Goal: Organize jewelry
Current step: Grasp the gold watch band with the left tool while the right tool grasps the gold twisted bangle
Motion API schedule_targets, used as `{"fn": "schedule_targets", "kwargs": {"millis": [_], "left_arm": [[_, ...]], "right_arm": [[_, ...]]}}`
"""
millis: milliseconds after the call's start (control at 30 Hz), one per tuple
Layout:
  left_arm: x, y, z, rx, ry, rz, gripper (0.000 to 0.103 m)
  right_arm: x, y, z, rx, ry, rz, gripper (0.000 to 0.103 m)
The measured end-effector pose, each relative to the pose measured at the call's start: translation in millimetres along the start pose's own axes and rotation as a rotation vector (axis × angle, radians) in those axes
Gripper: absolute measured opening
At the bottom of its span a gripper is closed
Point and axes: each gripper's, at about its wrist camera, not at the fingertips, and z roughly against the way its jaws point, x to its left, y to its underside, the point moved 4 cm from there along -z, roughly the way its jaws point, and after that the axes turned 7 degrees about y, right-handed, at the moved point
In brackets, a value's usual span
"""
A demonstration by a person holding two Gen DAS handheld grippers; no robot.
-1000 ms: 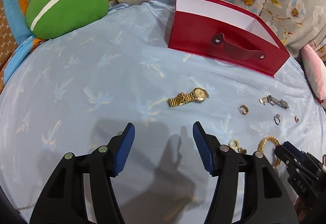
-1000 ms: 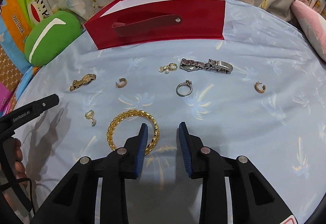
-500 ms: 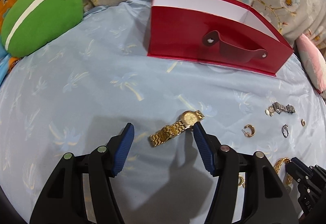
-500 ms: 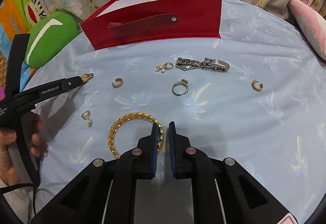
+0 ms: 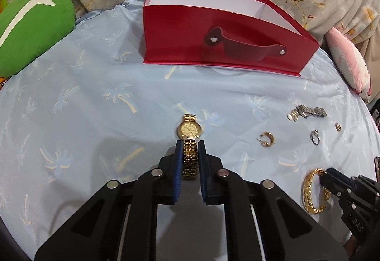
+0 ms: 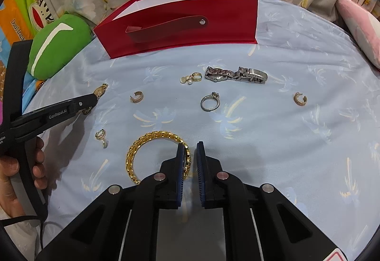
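Bedsheet (image 5: 71,106) carries everything: the red box (image 5: 190,30) stands open-topped at the far side, straight ahead of both grippers, and the jewelry lies scattered on the near side of it. The left gripper (image 5: 190,147) is closing its jaws on the gold watch (image 5: 189,140); the blue pads already press the bracelet from either side, the strap's long axis runs along the fingers, and the dial sticks out past the tips toward the box. The right gripper (image 6: 190,151) has its jaws nearly shut across the right side of the gold bangle (image 6: 152,156), one finger inside the ring and one outside, with the rest of the ring lying flat to the left. By my reading the left hand sits a little nearer the box, so the watch has the shorter path up and over the front wall. Smaller pieces are loose between the grippers and the box: the silver watch (image 6: 235,74), silver ring (image 6: 209,102), pearl earrings (image 6: 191,78), two gold hoops (image 6: 136,97) (image 6: 300,99) and another small earring (image 6: 101,136). The box floor is hidden behind its wall. The strap's lower end is hidden between the fingers, and whether the bangle is truly pinched or only straddled is hard to make out.
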Motion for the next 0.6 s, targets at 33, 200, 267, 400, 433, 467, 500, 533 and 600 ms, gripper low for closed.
{"fn": "schedule_targets", "kwargs": {"millis": [33,200,267,400,433,467,500,533,600], "left_arm": [[-1.2,1.1,0.8,0.000,0.003,-0.004,0.013],[-2.0,2.4,1.8,-0.002,-0.015,-0.010,0.036],[-3.0,3.5,2.5,-0.001,-0.022,-0.013,0.045],[-4.8,4.9,2.5,0.004,-0.035,-0.024,0.045],[-4.8,4.8,2.4,0.005,-0.036,-0.025,0.045],[-4.5,4.7,2.4,0.005,-0.039,-0.025,0.045],[-4.8,4.9,2.6,0.004,-0.043,-0.023,0.044],[-4.6,4.9,2.8,0.003,-0.047,-0.022,0.041],[-4.4,4.8,3.2,0.002,-0.047,-0.021,0.030]], "right_arm": [[-0.3,-0.1,0.0,0.000,-0.001,0.000,0.010],[-0.9,-0.5,-0.1,0.001,-0.004,-0.003,0.010],[-0.8,-0.2,0.0,0.001,-0.005,-0.004,0.010],[-1.2,-0.2,0.0,0.001,-0.006,-0.004,0.010],[-1.1,-0.2,0.0,0.001,-0.006,-0.004,0.010],[-1.1,-0.2,0.0,0.001,-0.005,-0.004,0.010],[-1.2,-0.2,0.0,0.001,-0.005,-0.004,0.010],[-1.2,-0.2,0.0,0.001,-0.005,-0.004,0.010],[-1.4,-0.2,0.0,0.001,-0.006,-0.004,0.010]]}}
